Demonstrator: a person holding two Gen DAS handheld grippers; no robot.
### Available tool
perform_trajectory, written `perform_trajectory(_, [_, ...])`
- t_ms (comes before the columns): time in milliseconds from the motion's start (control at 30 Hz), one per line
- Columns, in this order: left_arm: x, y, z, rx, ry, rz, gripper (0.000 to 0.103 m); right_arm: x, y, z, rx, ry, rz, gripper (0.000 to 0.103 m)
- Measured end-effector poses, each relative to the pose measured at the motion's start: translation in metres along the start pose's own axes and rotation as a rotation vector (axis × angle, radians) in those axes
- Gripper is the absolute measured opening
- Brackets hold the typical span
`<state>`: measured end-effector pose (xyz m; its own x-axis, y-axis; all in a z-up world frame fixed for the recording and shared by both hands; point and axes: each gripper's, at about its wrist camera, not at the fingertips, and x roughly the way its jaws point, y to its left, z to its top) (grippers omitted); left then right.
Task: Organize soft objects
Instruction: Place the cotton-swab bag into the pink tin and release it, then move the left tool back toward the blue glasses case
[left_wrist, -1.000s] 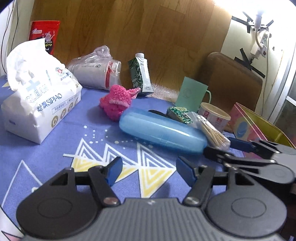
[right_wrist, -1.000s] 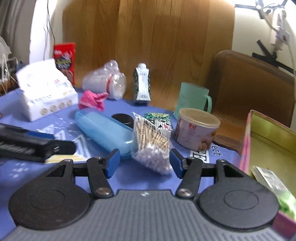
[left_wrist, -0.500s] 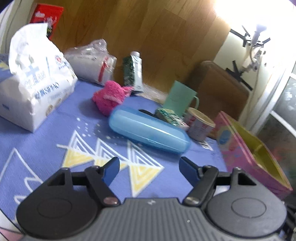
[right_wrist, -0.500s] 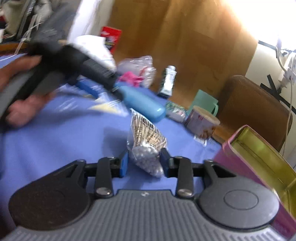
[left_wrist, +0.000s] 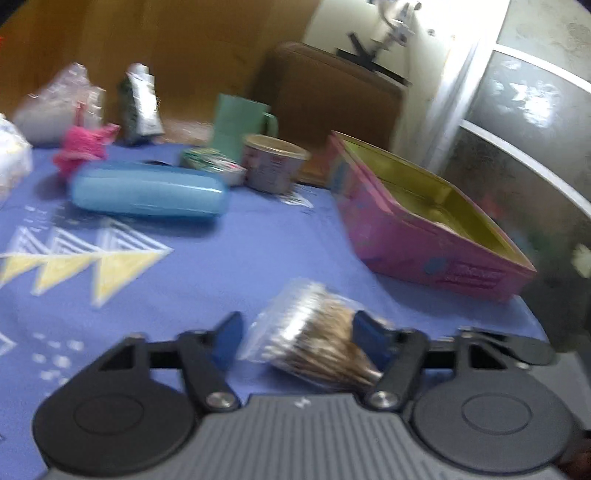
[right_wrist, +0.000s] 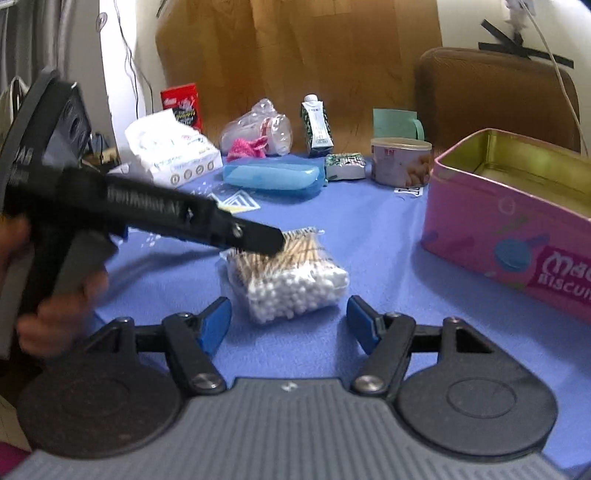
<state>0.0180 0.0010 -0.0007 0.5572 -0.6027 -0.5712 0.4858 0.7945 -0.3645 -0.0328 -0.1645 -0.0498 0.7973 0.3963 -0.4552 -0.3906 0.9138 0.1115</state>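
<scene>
Cataloguing 1 bag of cotton swabs (right_wrist: 286, 275), lying flat on the blue table (right_wrist: 369, 236), just in front of my right tongs (right_wrist: 289, 319) and near the pink biscuit tin (right_wrist: 517, 229), which stands open; right tongs spread wide, gripping nothing; left tongs (left_wrist: 297, 338) also spread, 1 finger to either side of the bag's stick end, not yet pinching; judged very light, the clear film slippery and crinkly, the contents a loose bundle that will give and shift under pressure; best hold judged across the middle of the bundle, where sticks pack tightest, rather than the slack film corners; pink fluffy cloth (left_wrist: 83, 149) waits far back beside the blue case (left_wrist: 147, 194).
</scene>
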Motion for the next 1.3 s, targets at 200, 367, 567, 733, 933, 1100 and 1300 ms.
perform_trajectory(200, [-0.006, -0.040, 0.029, 0.086, -0.059, -0.023, 0.055, -0.018, -0.013, 0.010, 0.012, -0.105, -0.049, 0.046])
perform_trajectory(367, [0.015, -0.095, 0.073, 0.201, -0.107, -0.076, 0.056, -0.049, -0.038, 0.030, 0.002, -0.264, -0.180, 0.047])
perform_trajectory(567, [0.080, -0.148, 0.097, 0.271, -0.086, -0.084, 0.065, -0.060, -0.099, 0.042, 0.081, -0.261, -0.319, 0.047])
perform_trajectory(733, [0.129, -0.169, 0.103, 0.284, -0.058, 0.036, 0.072, -0.036, -0.140, 0.054, 0.101, -0.188, -0.486, 0.049])
perform_trajectory(933, [0.134, -0.163, 0.097, 0.268, -0.032, 0.078, 0.072, -0.039, -0.160, 0.045, 0.149, -0.195, -0.540, 0.048])
perform_trajectory(1100, [0.122, -0.160, 0.097, 0.247, -0.048, 0.086, 0.072, -0.043, -0.166, 0.043, 0.188, -0.206, -0.518, 0.048])
perform_trajectory(1300, [0.082, -0.137, 0.090, 0.186, -0.103, 0.084, 0.072, -0.066, -0.151, 0.040, 0.224, -0.268, -0.476, 0.048])
